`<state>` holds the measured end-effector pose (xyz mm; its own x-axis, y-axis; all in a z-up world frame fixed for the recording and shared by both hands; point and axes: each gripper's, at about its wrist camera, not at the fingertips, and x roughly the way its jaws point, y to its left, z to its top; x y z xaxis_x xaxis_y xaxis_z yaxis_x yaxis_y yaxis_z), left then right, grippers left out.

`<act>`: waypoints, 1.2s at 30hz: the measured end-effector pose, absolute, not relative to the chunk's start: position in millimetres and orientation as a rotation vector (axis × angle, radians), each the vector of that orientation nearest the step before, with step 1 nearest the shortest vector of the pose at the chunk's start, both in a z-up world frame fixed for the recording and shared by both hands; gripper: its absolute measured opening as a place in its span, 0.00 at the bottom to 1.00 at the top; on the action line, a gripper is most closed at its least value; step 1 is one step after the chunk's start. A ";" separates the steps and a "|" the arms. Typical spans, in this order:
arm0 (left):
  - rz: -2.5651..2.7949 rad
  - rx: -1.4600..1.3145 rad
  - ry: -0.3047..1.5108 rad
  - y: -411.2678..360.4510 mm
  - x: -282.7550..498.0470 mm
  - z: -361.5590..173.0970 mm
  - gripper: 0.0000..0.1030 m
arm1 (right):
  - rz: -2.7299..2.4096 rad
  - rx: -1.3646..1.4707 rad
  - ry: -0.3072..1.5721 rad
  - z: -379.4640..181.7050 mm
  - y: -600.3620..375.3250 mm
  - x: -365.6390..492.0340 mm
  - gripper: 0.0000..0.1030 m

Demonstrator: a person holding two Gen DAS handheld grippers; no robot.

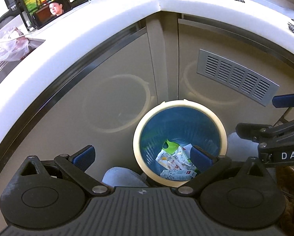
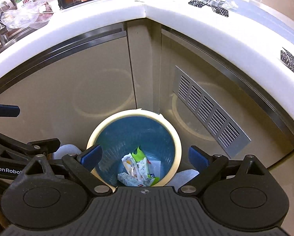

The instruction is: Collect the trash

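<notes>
Blue-lined and cream-rimmed, the trash bin (image 2: 134,153) sits just ahead of and below both empty, wide-open tongs, left (image 1: 143,156) and right (image 2: 145,157), with wrappers (image 2: 139,169) already dropped inside, while patterned scraps (image 2: 208,6) on the counter (image 2: 186,17) beyond apparently await collection.

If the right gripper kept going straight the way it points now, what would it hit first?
Probably nothing before the wrappers at the bottom of the bin. The right gripper is open and empty, aimed down into the bin's mouth. Depth is unclear, so its left finger might clip the rim.
</notes>
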<state>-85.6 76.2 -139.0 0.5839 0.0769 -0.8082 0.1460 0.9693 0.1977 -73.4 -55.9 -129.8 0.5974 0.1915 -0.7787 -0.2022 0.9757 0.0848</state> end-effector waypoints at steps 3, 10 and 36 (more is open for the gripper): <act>-0.039 0.250 0.950 77.4 -85.5 -138.6 1.00 | 0.232 -0.018 0.903 -130.3 -55.2 -73.1 0.93; -0.040 0.248 0.953 77.4 -85.1 -139.5 1.00 | 0.232 -0.019 0.910 -132.1 -54.6 -71.4 0.93; -0.038 0.249 0.968 77.9 -82.2 -142.8 1.00 | 0.242 -0.013 0.940 -139.6 -55.9 -65.6 0.93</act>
